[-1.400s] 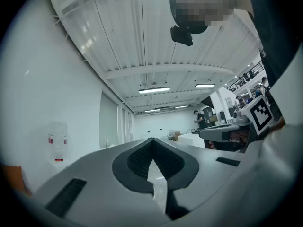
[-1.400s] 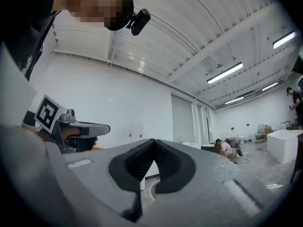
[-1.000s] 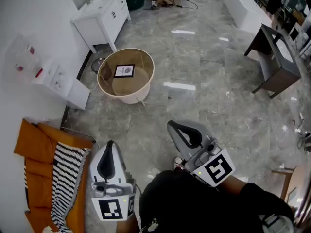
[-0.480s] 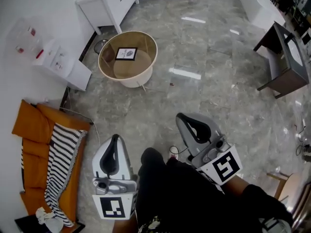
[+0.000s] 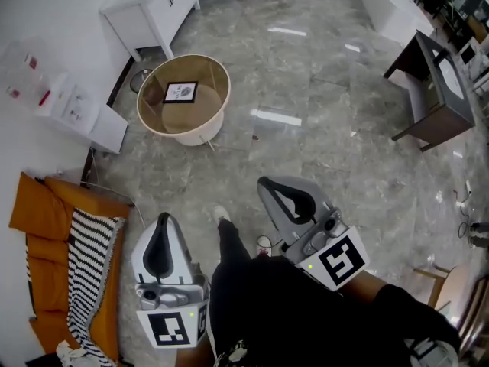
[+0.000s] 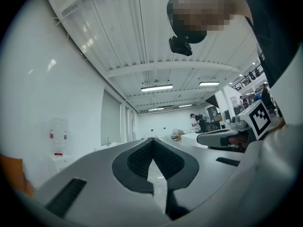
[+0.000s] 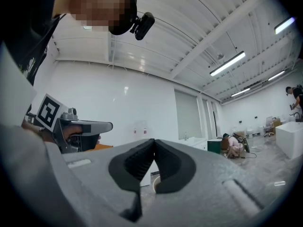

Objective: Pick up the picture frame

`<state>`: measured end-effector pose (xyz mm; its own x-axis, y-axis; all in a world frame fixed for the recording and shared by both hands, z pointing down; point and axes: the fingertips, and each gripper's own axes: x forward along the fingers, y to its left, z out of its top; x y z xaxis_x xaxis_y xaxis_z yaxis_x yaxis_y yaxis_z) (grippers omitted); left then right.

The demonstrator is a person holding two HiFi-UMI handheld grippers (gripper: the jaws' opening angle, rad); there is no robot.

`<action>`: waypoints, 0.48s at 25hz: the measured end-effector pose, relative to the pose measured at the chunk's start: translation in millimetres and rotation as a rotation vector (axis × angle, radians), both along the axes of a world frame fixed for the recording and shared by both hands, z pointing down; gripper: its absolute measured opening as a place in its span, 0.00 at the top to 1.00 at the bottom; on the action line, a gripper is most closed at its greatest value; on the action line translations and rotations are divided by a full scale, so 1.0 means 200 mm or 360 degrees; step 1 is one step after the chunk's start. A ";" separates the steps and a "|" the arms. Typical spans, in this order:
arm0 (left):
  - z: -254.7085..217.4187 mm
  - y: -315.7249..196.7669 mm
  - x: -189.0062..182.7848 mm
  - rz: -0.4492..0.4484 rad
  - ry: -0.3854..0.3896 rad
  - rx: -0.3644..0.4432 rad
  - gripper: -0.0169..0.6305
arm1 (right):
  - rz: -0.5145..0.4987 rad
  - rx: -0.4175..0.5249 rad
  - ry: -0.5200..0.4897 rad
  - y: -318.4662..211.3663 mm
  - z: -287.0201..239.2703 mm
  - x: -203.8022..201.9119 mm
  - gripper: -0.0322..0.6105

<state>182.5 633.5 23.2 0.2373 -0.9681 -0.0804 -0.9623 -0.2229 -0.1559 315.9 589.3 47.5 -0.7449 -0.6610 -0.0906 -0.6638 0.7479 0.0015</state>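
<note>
The picture frame (image 5: 180, 92), black-edged with a white mat, lies flat on the round beige side table (image 5: 149, 116) far ahead at the upper left of the head view. My left gripper (image 5: 162, 219) is held low at the bottom left, shut and empty. My right gripper (image 5: 267, 184) sits beside it at centre, also shut with nothing between its jaws. Both point level toward the room, well short of the table. In the left gripper view the ribbed pads (image 6: 152, 156) meet; the right gripper view shows the same (image 7: 151, 161).
A white cabinet (image 5: 149, 11) stands beyond the round table, a white box (image 5: 76, 113) against the left wall. An orange sofa with a striped throw (image 5: 88, 270) lies at the left. A dark desk (image 5: 432, 90) stands at the right. My leg and shoe (image 5: 223, 219) step forward between the grippers.
The whole view has shifted as I walk: the round table with the frame slid left and slightly nearer. Both grippers stayed shut and moved along together, and my foot has stepped forward.
</note>
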 end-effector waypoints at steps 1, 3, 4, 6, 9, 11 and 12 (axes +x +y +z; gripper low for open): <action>0.01 -0.03 -0.02 -0.0004 0.0003 0.0003 0.95 | -0.0003 0.0009 0.0002 -0.02 0.00 -0.02 0.95; 0.01 -0.08 -0.08 -0.0016 0.0005 0.0012 0.95 | -0.0013 0.0026 0.0006 -0.07 -0.01 -0.08 0.95; 0.00 -0.11 -0.11 -0.0020 0.0003 0.0021 0.95 | -0.0018 0.0029 0.0007 -0.10 -0.02 -0.11 0.95; -0.02 -0.18 -0.14 -0.0020 -0.0001 0.0039 0.95 | -0.0018 0.0032 0.0001 -0.17 -0.03 -0.14 0.95; -0.04 -0.29 -0.19 -0.0004 0.0002 0.0047 0.95 | 0.0032 0.0072 -0.0027 -0.29 -0.07 -0.18 0.95; -0.06 -0.36 -0.24 0.0001 -0.0007 0.0046 0.95 | 0.0065 0.0095 -0.0043 -0.36 -0.10 -0.21 0.95; -0.06 -0.39 -0.27 0.0004 -0.0011 0.0047 0.95 | 0.0072 0.0095 -0.0044 -0.40 -0.10 -0.24 0.95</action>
<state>128.8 555.0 10.5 0.2404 -0.9647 -0.1073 -0.9606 -0.2206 -0.1688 268.6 509.9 26.9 -0.7112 -0.6866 -0.1509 -0.6972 0.7164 0.0262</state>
